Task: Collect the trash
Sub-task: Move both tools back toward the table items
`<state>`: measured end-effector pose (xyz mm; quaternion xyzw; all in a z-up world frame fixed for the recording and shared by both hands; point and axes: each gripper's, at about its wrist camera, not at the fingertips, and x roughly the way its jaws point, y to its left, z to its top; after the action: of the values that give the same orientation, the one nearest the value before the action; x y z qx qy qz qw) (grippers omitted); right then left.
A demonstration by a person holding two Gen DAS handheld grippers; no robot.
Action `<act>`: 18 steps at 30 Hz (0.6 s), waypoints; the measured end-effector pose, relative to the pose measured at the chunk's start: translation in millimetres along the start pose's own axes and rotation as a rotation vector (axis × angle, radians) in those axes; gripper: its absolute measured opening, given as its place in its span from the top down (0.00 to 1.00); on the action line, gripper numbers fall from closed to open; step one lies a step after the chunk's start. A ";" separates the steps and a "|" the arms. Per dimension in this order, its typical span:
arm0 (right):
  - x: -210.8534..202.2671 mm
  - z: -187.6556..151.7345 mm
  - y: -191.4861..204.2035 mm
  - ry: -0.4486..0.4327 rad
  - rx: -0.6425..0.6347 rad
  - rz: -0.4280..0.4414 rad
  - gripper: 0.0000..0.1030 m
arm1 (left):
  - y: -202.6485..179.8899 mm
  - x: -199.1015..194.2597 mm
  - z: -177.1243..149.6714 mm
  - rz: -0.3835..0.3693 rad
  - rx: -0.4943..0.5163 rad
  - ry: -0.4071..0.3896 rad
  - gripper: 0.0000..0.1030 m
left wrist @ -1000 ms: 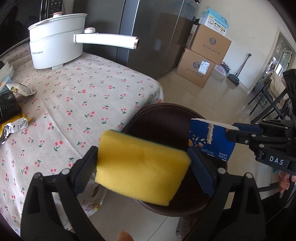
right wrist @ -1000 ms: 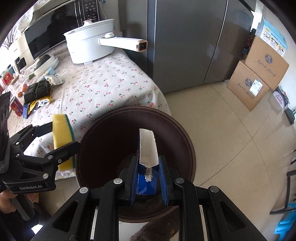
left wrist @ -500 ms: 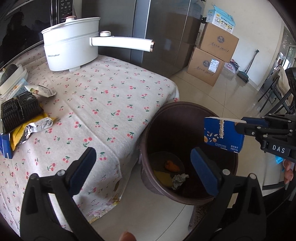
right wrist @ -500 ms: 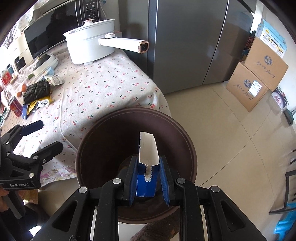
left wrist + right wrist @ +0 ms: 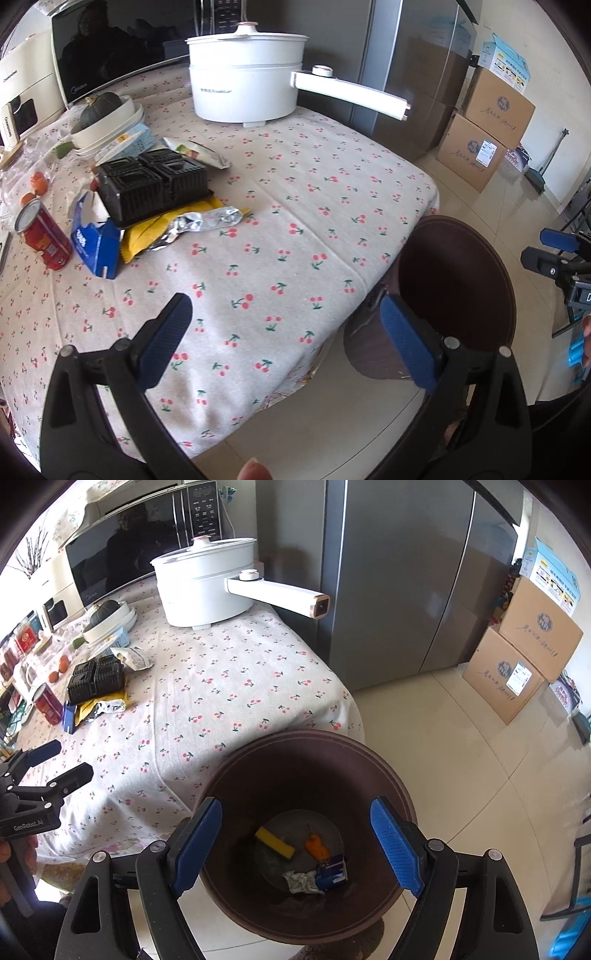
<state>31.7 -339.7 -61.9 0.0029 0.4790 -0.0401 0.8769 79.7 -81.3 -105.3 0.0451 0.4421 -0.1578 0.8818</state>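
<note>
Drop step underway: right gripper [image 5: 295,845] over the brown bin [image 5: 384,764], jaws opening, nothing between. Blue carton [image 5: 331,872] down on the bin floor beside the yellow sponge [image 5: 275,842]. Left gripper [image 5: 284,336] spread and empty above the table's near edge. Next up: reaching for the foil wrapper [image 5: 207,223] near the left edge.

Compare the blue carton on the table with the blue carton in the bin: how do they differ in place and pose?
The blue carton on the table stands upright on the cherry-print cloth, beside the red can; the blue carton in the bin lies on its side at the bottom of the brown bin. The table carton touches the yellow wrapper; the binned one lies against crumpled foil. Both are blue with white torn-open tops.
</note>
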 end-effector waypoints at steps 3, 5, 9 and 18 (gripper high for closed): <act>-5.2 7.6 15.3 -0.028 -0.019 0.009 0.17 | 19.9 -10.4 -0.4 0.033 -0.027 -0.007 0.02; -8.8 13.2 25.1 -0.051 -0.028 0.013 0.16 | 32.6 -16.7 -0.9 0.060 -0.047 -0.012 0.02; -16.4 21.3 44.7 -0.101 -0.047 0.011 0.15 | 56.7 -28.9 -1.7 0.092 -0.100 -0.022 0.02; -34.8 40.4 84.8 -0.226 -0.063 0.048 0.13 | 79.7 -59.0 1.1 0.166 -0.095 -0.113 0.02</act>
<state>53.1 -254.6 -13.5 -0.0176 0.3778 -0.0040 0.9257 72.9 7.9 -62.6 0.0305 0.3936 -0.0654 0.9164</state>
